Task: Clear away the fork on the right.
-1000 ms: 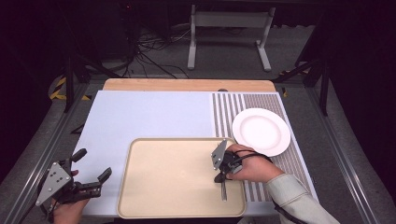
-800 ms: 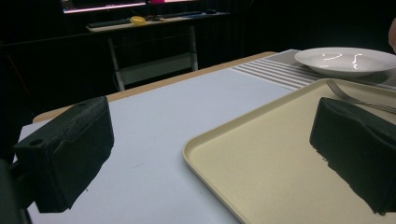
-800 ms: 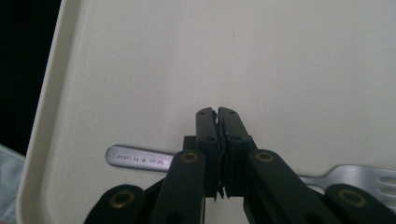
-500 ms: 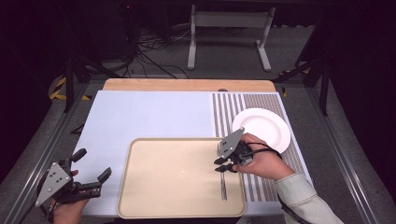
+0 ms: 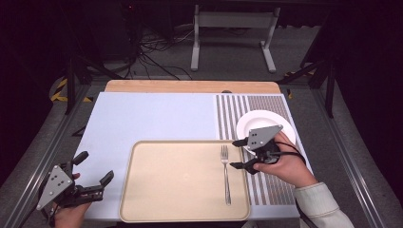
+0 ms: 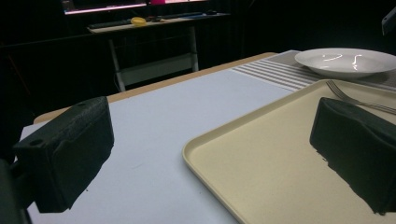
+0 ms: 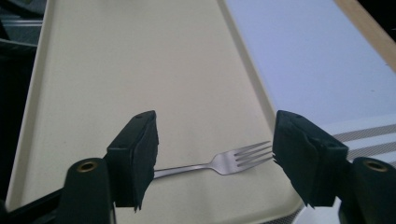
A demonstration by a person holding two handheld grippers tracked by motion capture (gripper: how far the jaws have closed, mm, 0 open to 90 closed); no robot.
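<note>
Fork [image 5: 225, 173] lies on tray [image 5: 157, 209]; right claw [image 5: 240, 154], just opening, holds nothing.

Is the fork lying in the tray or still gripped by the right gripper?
In the tray. The fork lies flat on the tray; the right gripper has just been opening, nothing between its jaws.

Looks down from above; low and close from left, near from right; shared: tray [image 5: 183, 183], fork [image 7: 219, 164]

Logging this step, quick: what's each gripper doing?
Left gripper: open, empty.
Right gripper: jaws just opened, empty; fork lies on the tray.
</note>
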